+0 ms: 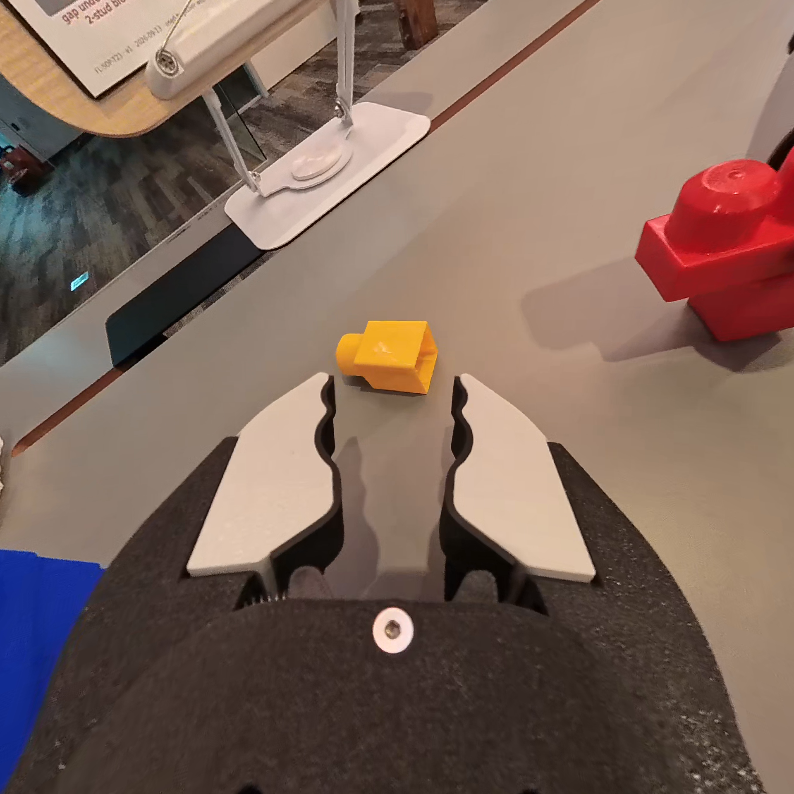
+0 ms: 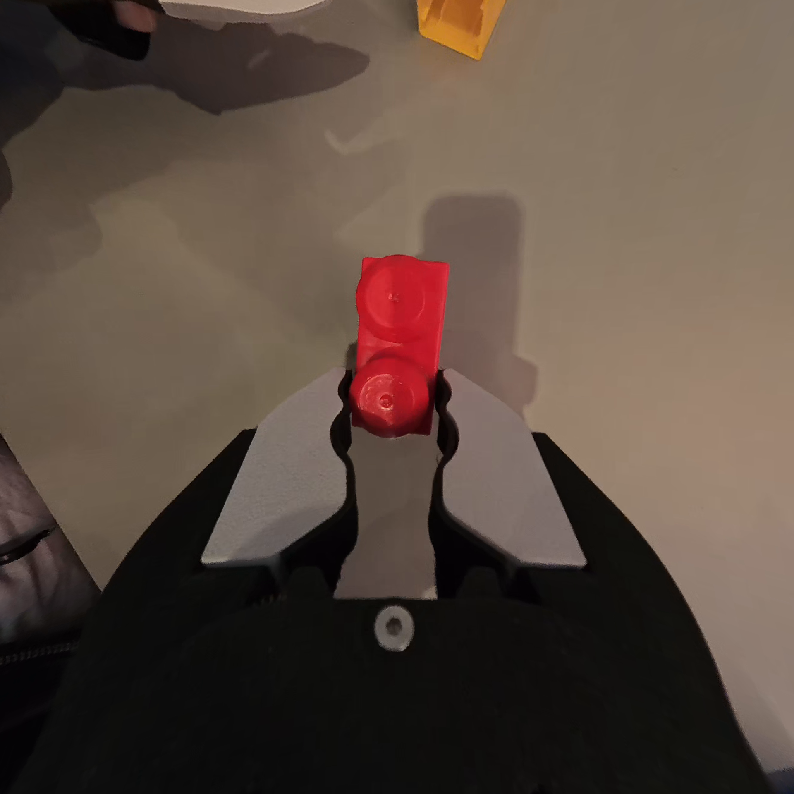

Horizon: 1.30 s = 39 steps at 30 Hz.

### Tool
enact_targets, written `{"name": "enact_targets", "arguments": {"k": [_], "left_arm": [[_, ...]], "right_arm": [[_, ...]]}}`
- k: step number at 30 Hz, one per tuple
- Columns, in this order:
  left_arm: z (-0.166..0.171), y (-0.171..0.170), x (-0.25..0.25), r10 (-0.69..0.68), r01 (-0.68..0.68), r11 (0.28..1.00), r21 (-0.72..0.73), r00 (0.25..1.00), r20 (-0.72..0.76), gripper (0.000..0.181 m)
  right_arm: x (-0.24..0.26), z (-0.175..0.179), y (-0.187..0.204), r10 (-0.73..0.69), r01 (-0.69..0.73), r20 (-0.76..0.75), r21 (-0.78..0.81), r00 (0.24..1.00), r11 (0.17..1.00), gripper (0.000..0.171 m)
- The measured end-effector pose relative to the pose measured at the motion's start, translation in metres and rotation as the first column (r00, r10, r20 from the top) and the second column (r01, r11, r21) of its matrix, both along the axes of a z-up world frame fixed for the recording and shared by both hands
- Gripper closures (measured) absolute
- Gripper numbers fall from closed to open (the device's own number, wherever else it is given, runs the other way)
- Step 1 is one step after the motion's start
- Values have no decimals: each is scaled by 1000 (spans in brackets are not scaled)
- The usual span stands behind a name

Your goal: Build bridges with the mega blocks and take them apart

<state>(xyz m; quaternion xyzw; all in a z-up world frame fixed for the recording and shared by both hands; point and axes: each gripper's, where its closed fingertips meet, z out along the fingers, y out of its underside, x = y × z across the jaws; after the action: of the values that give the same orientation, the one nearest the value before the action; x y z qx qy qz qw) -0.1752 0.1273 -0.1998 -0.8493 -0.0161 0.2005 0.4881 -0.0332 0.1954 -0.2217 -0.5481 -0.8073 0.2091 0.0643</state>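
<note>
While the left claw (image 1: 393, 378) hangs released, a one-stud yellow plastic block (image 1: 389, 356) lies tipped on the grey surface (image 1: 537, 180) just ahead; the right claw (image 2: 393, 397) grips a two-stud red plastic block (image 2: 399, 339).

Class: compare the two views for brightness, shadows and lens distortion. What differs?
Left wrist view: bright, even light, a faint shadow beside the red blocks, table edge bowed by the wide lens, far desk slightly blurred. Right wrist view: dim and warm, a dark shadow behind the red blocks, gripper body almost black.
</note>
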Motion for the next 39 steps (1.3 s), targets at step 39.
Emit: {"name": "enact_targets", "arguments": {"k": [39], "left_arm": [[-20, 23, -24, 718, -504, 695, -513, 456, 525, 102]], "right_arm": [[6, 177, 77, -162, -13, -683, -243, 712, 970, 125]]}}
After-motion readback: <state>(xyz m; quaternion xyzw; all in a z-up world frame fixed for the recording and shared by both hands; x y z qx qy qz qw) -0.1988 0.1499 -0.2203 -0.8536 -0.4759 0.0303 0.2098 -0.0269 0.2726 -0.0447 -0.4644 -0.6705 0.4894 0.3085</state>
